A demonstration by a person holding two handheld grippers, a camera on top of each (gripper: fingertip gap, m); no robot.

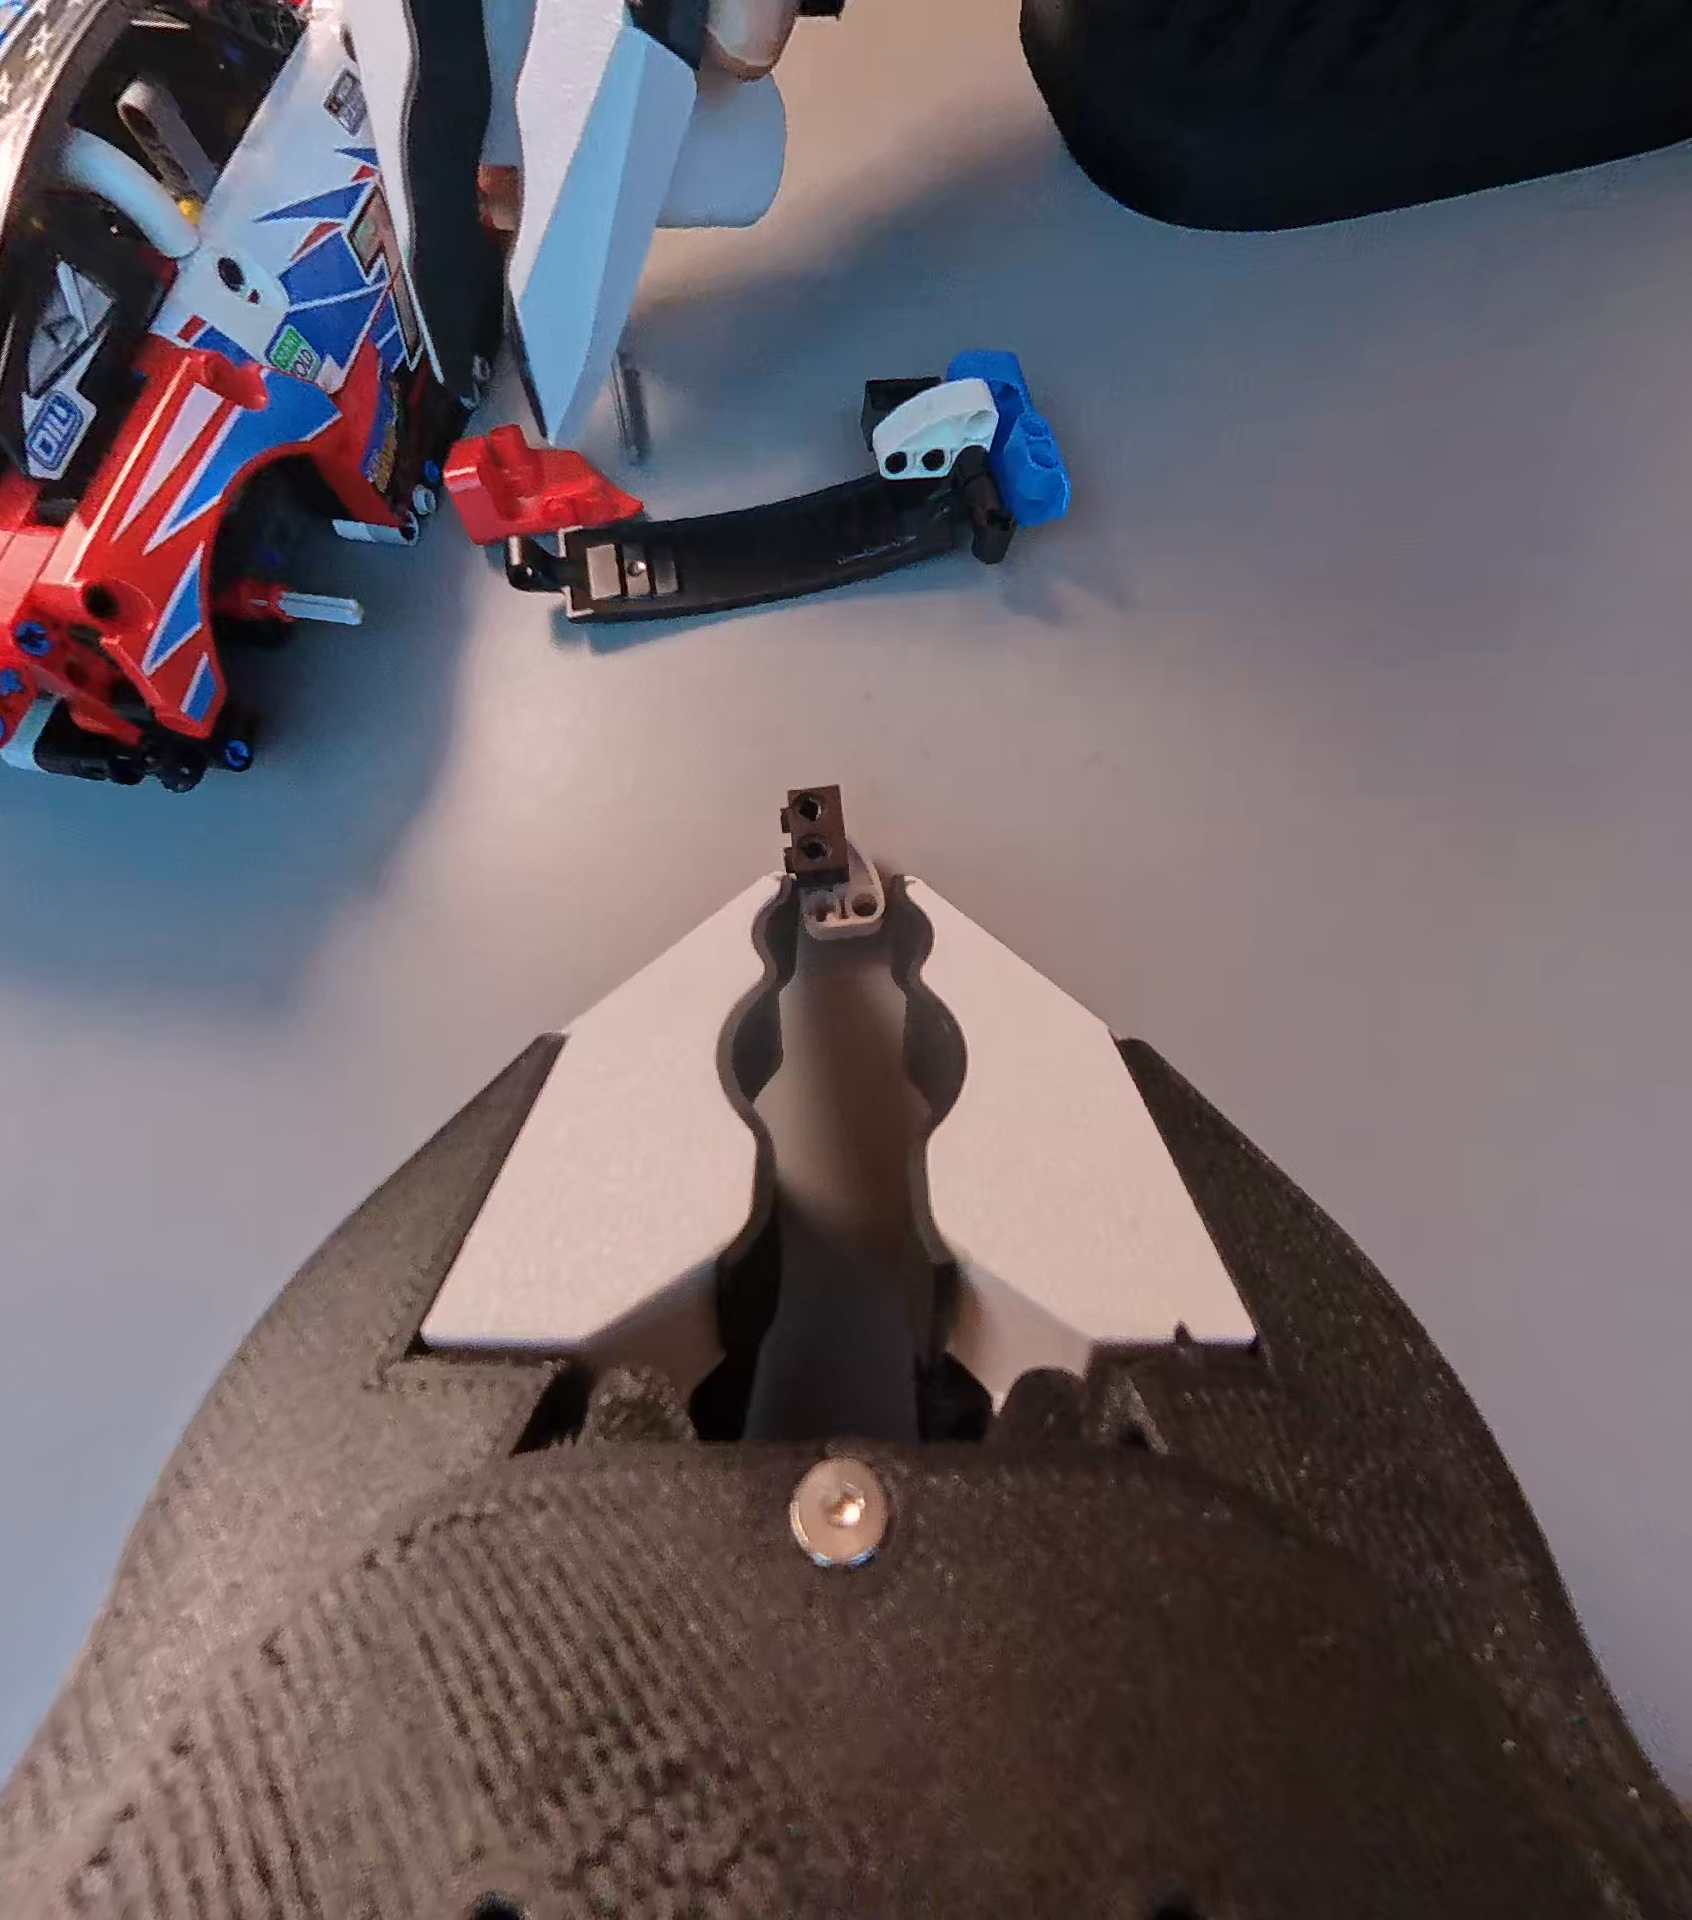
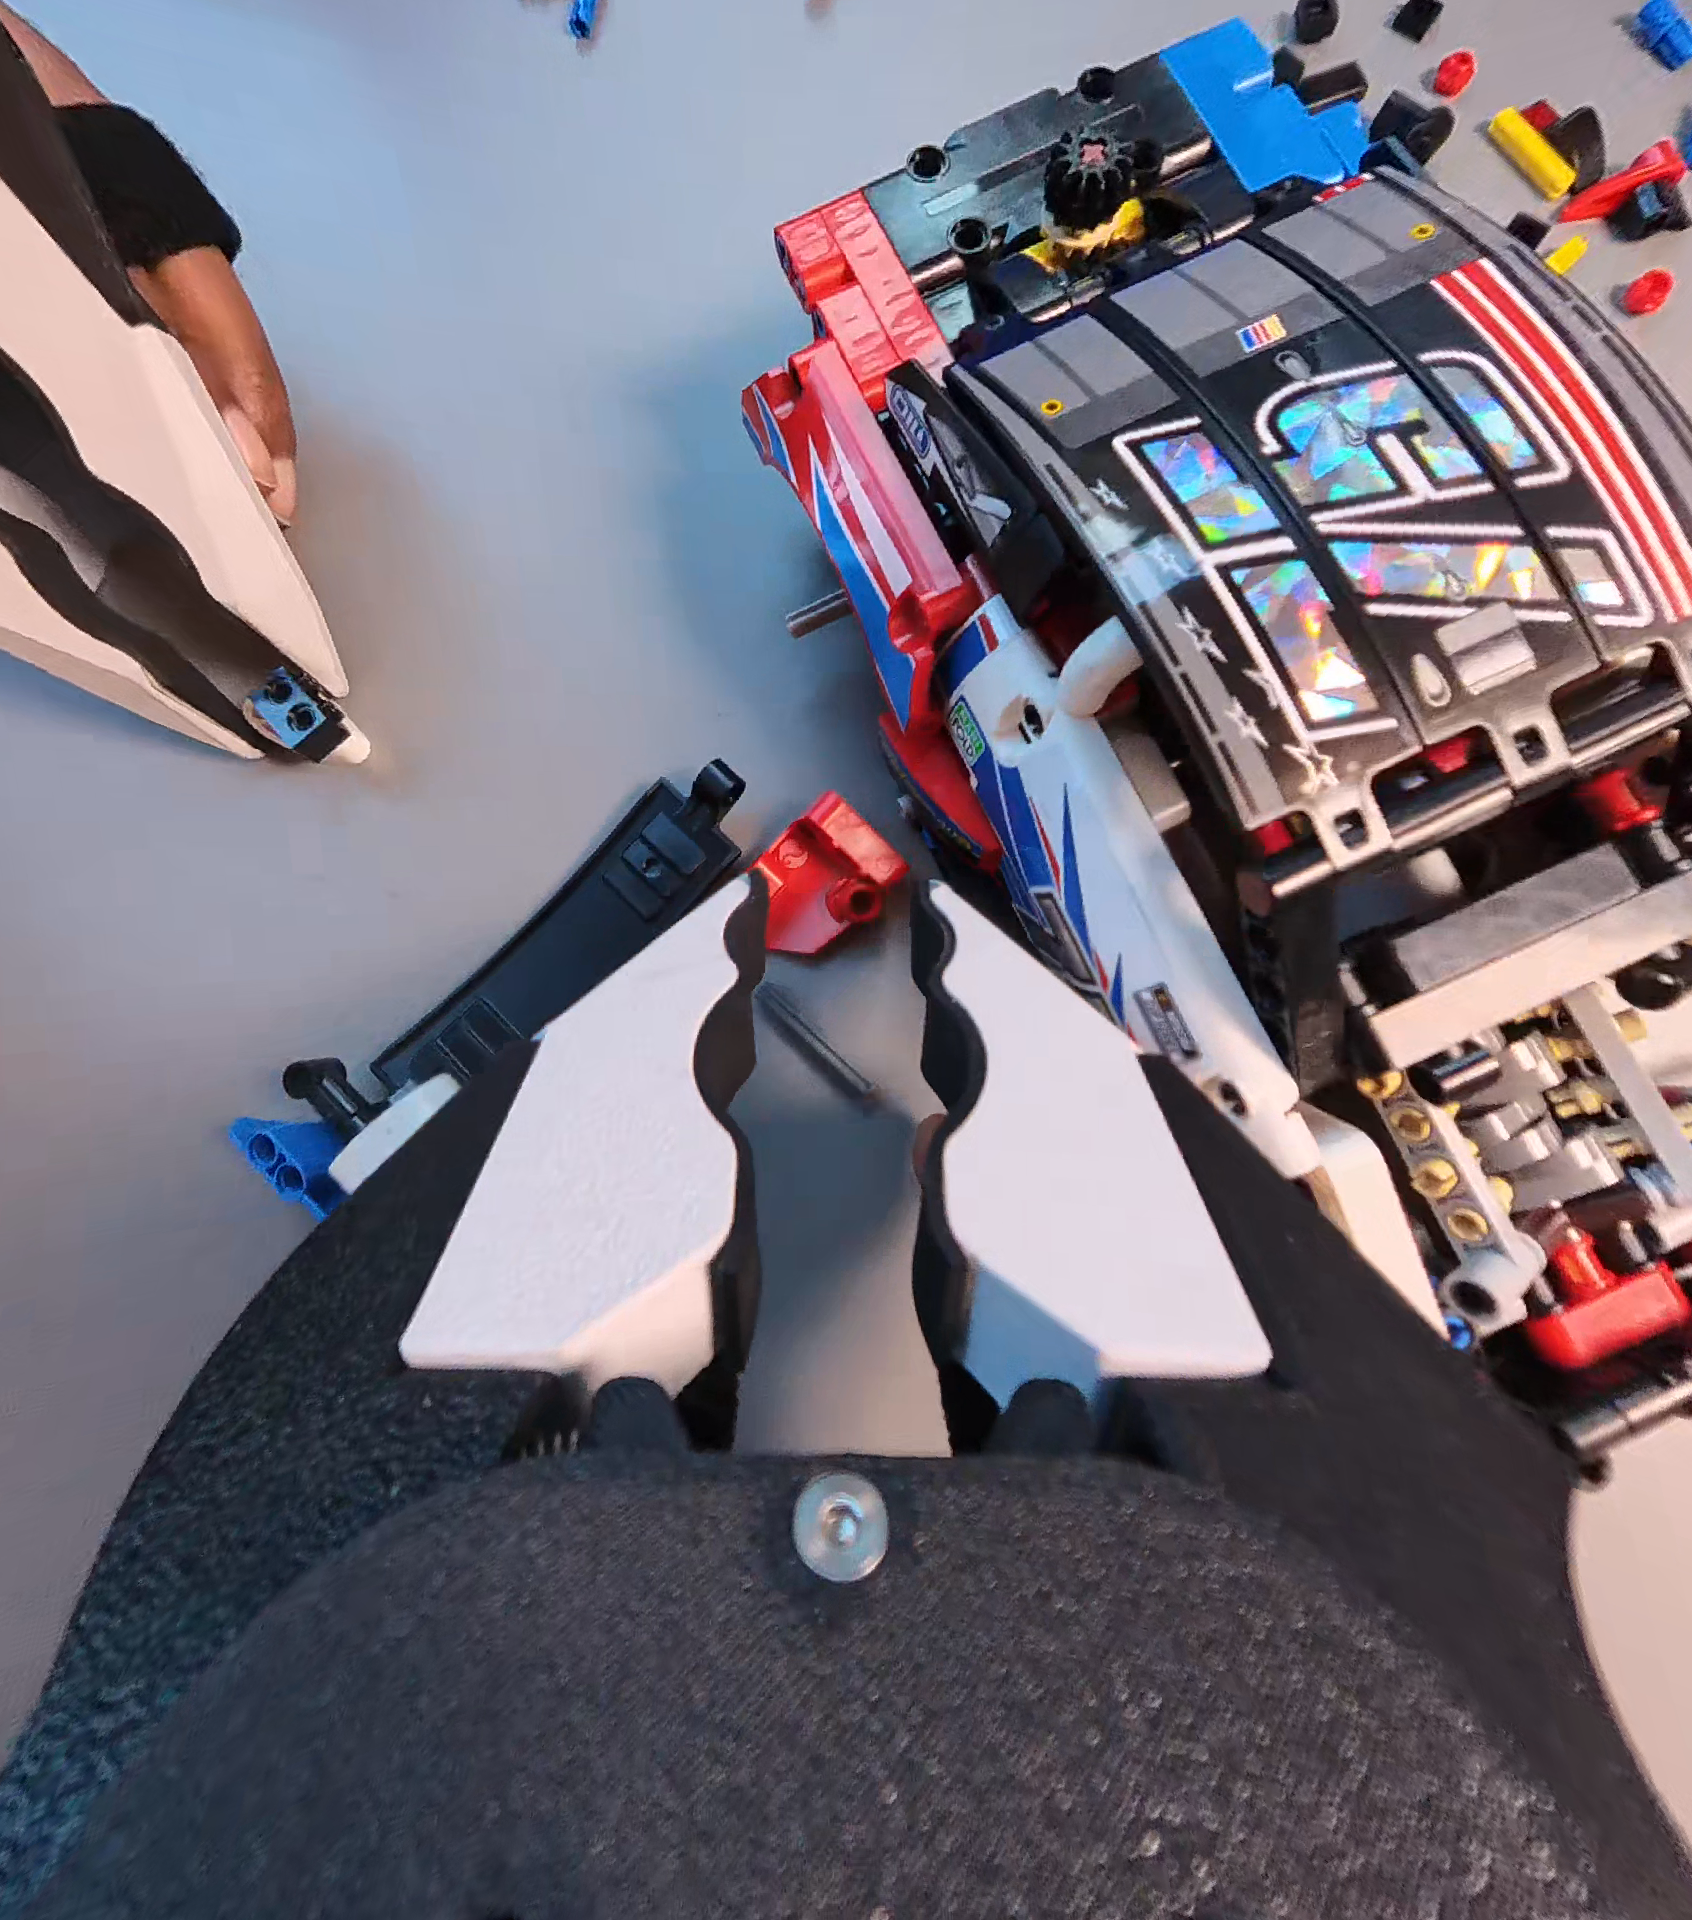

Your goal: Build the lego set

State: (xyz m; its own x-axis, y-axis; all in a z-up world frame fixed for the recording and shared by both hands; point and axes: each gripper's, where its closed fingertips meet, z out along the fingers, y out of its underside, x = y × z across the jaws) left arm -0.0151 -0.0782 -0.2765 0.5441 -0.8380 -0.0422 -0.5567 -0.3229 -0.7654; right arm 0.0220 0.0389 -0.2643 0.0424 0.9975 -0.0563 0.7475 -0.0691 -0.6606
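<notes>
My left gripper (image 1: 840, 883) is shut on a small black-and-grey connector piece (image 1: 824, 857) and holds it over the grey table; it also shows in the right wrist view (image 2: 302, 717) at the left. My right gripper (image 2: 837, 904) is open and empty, with its tips just short of a loose red panel piece (image 2: 826, 868). A thin dark axle (image 2: 816, 1044) lies on the table between its fingers. A black curved arm with white and blue parts at one end (image 1: 780, 551) lies beside it. The big red, white, blue and black lego car (image 2: 1341, 644) stands at the right.
Several loose small pieces (image 2: 1569, 156) in red, yellow, blue and black lie beyond the car. A black fabric mass (image 1: 1393, 94) sits at the far right of the table in the left wrist view. A hand (image 2: 239, 374) holds the left gripper. There is about 12 cm between the tips of the two grippers.
</notes>
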